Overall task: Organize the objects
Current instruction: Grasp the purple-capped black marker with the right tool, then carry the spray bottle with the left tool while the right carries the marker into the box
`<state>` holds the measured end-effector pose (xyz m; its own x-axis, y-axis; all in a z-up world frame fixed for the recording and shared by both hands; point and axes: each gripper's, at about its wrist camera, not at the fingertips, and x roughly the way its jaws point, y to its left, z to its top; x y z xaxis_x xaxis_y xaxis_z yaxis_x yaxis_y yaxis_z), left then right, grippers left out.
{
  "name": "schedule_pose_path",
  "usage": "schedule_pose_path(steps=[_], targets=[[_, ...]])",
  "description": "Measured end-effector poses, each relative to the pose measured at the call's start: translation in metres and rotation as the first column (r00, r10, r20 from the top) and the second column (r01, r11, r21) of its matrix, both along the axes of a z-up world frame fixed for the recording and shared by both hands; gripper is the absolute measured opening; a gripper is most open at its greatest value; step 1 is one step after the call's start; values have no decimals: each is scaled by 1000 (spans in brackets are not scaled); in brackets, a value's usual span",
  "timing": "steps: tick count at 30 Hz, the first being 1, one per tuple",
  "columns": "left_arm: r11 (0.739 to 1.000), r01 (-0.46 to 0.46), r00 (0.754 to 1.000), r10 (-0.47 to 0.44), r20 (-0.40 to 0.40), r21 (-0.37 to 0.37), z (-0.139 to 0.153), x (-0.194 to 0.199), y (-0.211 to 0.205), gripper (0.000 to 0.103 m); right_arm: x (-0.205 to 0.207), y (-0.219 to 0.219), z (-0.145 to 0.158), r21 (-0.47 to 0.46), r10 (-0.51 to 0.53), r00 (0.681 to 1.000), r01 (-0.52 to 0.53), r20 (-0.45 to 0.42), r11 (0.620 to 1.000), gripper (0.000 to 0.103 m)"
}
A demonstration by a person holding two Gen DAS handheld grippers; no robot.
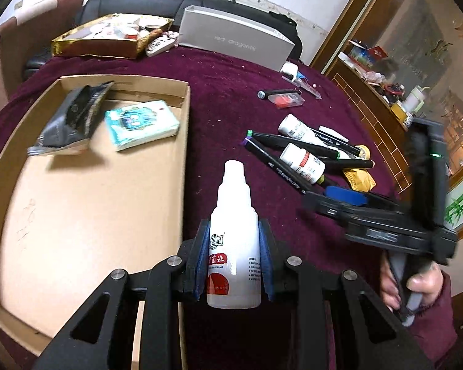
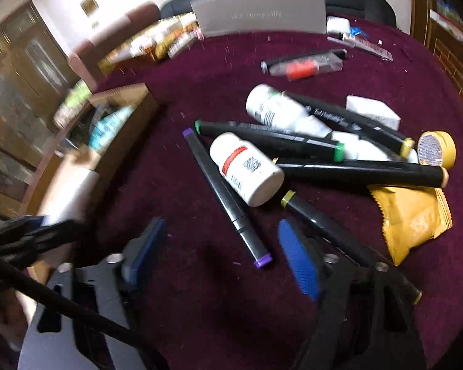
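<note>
**Still short of the box, with a tall bottle pinched low**

Clearly, the main risk sat in our left hand-held gripper [image 1: 234,265]. Its blue pads were clamped on the white dropper bottle [image 1: 234,240] around the labelled lower body, leaving the neck and cap standing well above the jaws. In the left wrist view the bottle hung over the maroon cloth of the counter [image 1: 231,98], just beside the near wall of the cardboard box [image 1: 186,141], not yet over its floor. We judged that a smooth plastic bottle held that low could pivot or slip between the pads if the wrist tipped sharply, and that a low pass could knock its base against the box wall.

Inside the box, a dark foil pouch [image 1: 72,117] and a teal tissue pack [image 1: 140,123] lay toward the far end, so the near floor was free; a release too far in could land the bottle on them.

Our right hand-held gripper [image 2: 222,256] was open, gripping nothing, with the purple-capped marker [image 2: 228,200] lying between its pads on the cloth. A yellow-capped marker [image 2: 324,228] ran just beside the right pad, and a white pill bottle [image 2: 247,169] rested against the purple marker's upper length. We judged that closing there could catch the neighbour or send the pill bottle rolling into the pile.
</note>
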<state>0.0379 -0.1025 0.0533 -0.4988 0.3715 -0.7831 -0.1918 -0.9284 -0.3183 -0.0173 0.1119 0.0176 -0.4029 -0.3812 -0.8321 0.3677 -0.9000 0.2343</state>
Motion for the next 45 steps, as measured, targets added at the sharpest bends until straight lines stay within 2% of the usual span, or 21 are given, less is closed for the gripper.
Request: schedule_pose_path(steps=[1,4,7,14,15,18,19,22,27,35,41,45], targets=[[1000,-2,1000,2,-7,-2,1,3,-4,25,0,-6,-4,29,4,1000,-4,9,1000,55],[1000,-12,1000,12,-23,12,3,8,-17,25,3,-19,-4,83,30,1000,-30,-2,996,47],[999,-28,999,29,-27,32,2,9,-28,25,6,-35,-2,112,55,998,-55,5,992,47],[996,-55,998,57,-16,74,-3,12,-49,25,-16,-63,-7,230,-41,998,50,-43,972,47],[995,-59,998,60,-17,77,-3,13,-51,25,-17,-67,-7,240,-50,997,63,-59,969,43],[994,-71,997,74,-26,82,-2,17,-62,25,-12,-71,-4,255,-58,997,72,-59,964,12],[994,-76,997,78,-28,84,-2,18,-64,25,-9,-71,-3,255,-59,997,71,-53,964,12],[991,-93,995,97,-30,99,-3,21,-74,25,-4,-66,-2,224,-73,997,79,-34,971,12],[987,-114,992,119,-32,113,-2,29,-85,25,7,-53,3,108,-103,995,100,19,989,12],[984,-147,987,153,-47,97,8,36,-103,25,30,-51,41,-82,-96,994,100,45,992,13],[989,-147,988,148,-37,28,9,14,-112,25,32,-92,57,-219,-1,993,27,114,975,13],[987,-158,987,158,14,-25,-2,-9,-119,25,30,-133,52,-222,51,988,-18,144,975,13]])
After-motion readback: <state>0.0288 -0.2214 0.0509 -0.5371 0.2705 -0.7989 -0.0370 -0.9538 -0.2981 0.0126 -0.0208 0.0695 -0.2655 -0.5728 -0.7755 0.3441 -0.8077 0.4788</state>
